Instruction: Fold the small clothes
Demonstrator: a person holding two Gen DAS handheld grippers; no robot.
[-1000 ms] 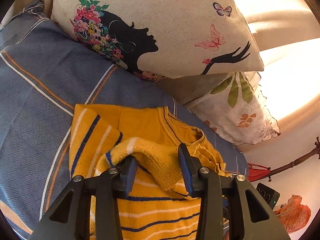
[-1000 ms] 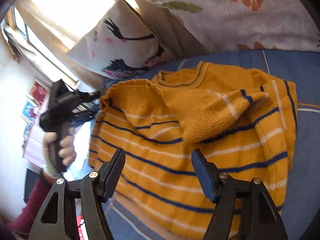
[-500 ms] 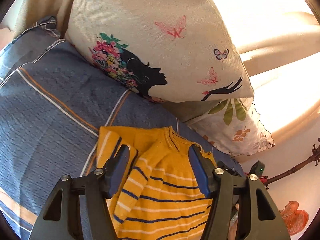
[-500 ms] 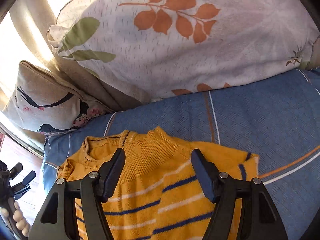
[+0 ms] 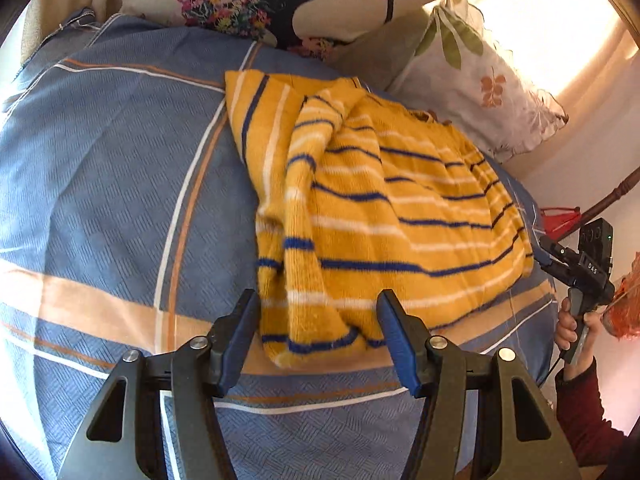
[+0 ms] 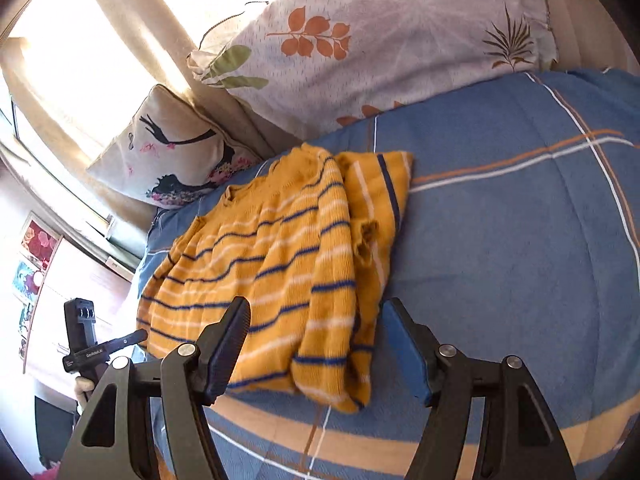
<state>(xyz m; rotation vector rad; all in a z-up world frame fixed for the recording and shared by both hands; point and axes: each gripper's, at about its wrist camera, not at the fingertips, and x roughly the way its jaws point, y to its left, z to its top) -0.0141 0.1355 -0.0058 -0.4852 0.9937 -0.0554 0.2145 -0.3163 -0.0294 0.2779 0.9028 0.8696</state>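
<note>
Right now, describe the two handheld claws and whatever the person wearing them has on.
Both claws are black, with triangular cut-out frames, silver pivot screws and blue ribbed pads: the left claw and the right claw. Seen from the side, each has a black pistol-style handle under a boxy camera block with small white lettering; one shows a green light and a trailing black cable. The person's sleeve is dark red.

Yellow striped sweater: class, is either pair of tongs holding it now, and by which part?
Neither. The sweater lies loose on the bedspread; left tongs and right tongs are open.
</note>
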